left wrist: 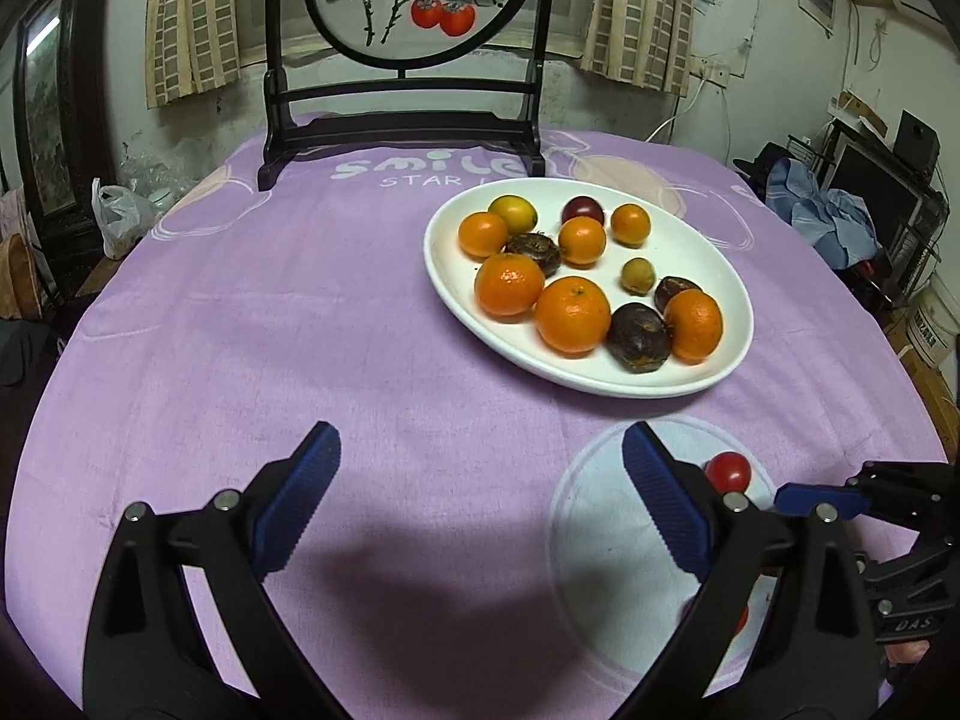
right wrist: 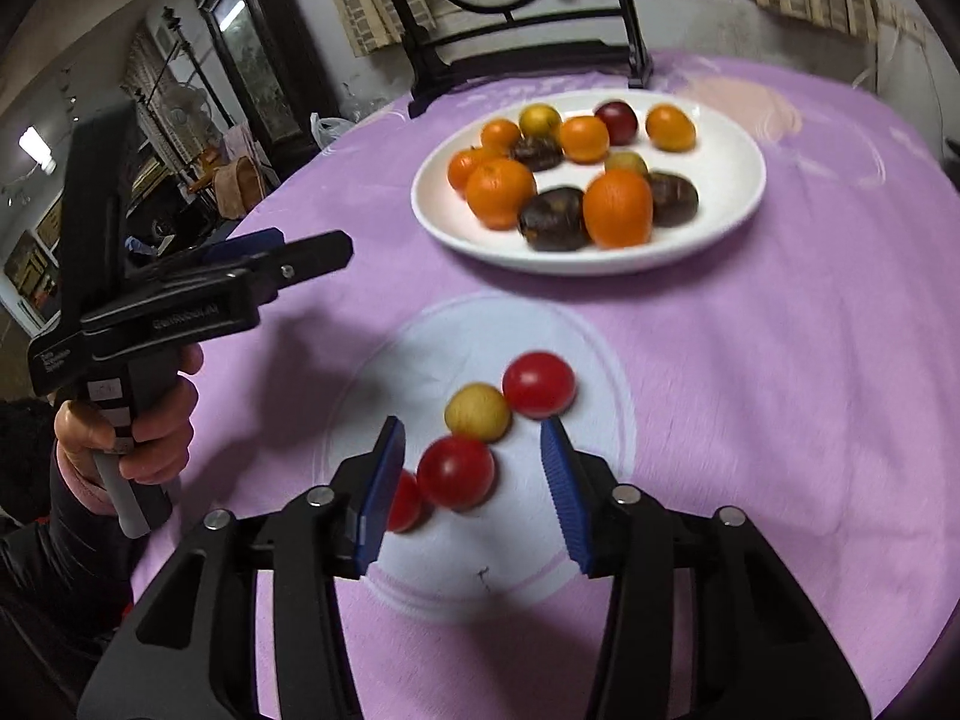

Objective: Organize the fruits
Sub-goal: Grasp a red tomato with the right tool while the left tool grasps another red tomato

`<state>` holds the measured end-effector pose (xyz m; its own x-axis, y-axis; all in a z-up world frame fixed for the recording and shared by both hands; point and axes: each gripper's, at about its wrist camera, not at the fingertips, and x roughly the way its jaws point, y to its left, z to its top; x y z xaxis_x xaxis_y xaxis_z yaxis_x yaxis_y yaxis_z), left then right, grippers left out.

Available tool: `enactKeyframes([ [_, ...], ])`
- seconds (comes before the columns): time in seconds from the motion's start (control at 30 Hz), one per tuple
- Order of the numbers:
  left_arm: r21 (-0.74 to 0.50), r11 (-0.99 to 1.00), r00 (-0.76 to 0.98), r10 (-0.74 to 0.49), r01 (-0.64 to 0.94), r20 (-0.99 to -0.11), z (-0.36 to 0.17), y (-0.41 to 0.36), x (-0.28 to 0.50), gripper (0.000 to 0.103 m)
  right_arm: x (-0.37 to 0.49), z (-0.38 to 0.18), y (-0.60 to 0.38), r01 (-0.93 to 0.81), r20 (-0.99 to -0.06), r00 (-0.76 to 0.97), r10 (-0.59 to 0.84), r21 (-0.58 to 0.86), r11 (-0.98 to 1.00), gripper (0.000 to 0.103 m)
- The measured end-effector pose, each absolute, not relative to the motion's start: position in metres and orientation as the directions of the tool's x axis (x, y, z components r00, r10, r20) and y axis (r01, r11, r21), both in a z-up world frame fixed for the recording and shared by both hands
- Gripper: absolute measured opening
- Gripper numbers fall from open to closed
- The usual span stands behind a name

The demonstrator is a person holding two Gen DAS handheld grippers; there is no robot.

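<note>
A round table under a lilac printed cloth (left wrist: 300, 312) filled both views. Toward its far side sat a white oval ceramic plate (left wrist: 729, 252), carrying orange mandarins (left wrist: 571, 315), dark wrinkled passion fruits (left wrist: 639, 337), one deep purple plum (left wrist: 583, 209) and a small yellow-green fruit (left wrist: 637, 275). The left gripper (left wrist: 480, 501) hung above bare cloth, its blue-padded jaws spread wide with nothing between them. The right gripper (right wrist: 474, 501) had its jaws parted, not pressing anything, over loose red cherry tomatoes (right wrist: 456, 471) and a small yellow fruit (right wrist: 477, 411) lying on the cloth's pale printed circle (right wrist: 600, 360) nearer the person than the plate.
</note>
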<state>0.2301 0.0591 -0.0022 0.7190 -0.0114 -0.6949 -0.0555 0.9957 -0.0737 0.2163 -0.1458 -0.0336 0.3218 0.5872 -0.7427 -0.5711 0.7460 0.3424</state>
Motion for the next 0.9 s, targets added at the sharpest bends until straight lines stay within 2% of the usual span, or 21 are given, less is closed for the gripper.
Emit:
enactKeyframes([
  [0.17, -0.049, 0.998, 0.737, 0.004, -0.050, -0.676, 0.002, 0.054, 0.225, 0.097, 0.220, -0.044, -0.147, -0.535, -0.751, 0.267, 0.603, 0.405, 0.741, 0.040],
  [0.4, -0.026, 0.999, 0.744, 0.003, -0.028, -0.668, 0.004, 0.049, 0.222, 0.097, 0.220, -0.052, -0.146, -0.509, -0.743, 0.228, 0.629, 0.460, 0.728, 0.040],
  [0.47, -0.028, 0.999, 0.742, -0.008, -0.015, -0.670, 0.004, 0.047, 0.222, 0.097, 0.220, -0.053, -0.145, -0.509, -0.734, 0.217, 0.644, 0.478, 0.716, 0.032],
  [0.67, 0.006, 1.000, 0.733, 0.002, 0.004, -0.680, 0.000, 0.043, 0.220, 0.097, 0.220, -0.046, -0.157, -0.488, -0.710, 0.230, 0.665, 0.508, 0.710, 0.030],
  [0.8, -0.044, 0.985, 0.687, -0.146, 0.164, -0.712, -0.007, 0.030, 0.211, 0.097, 0.220, -0.024, -0.183, -0.464, -0.639, 0.323, 0.698, 0.536, 0.706, 0.030],
  [0.9, 0.003, 0.957, 0.659, -0.197, 0.289, -0.726, -0.016, 0.003, 0.199, 0.096, 0.220, -0.020, -0.192, -0.444, -0.637, 0.363, 0.680, 0.524, 0.727, 0.030],
])
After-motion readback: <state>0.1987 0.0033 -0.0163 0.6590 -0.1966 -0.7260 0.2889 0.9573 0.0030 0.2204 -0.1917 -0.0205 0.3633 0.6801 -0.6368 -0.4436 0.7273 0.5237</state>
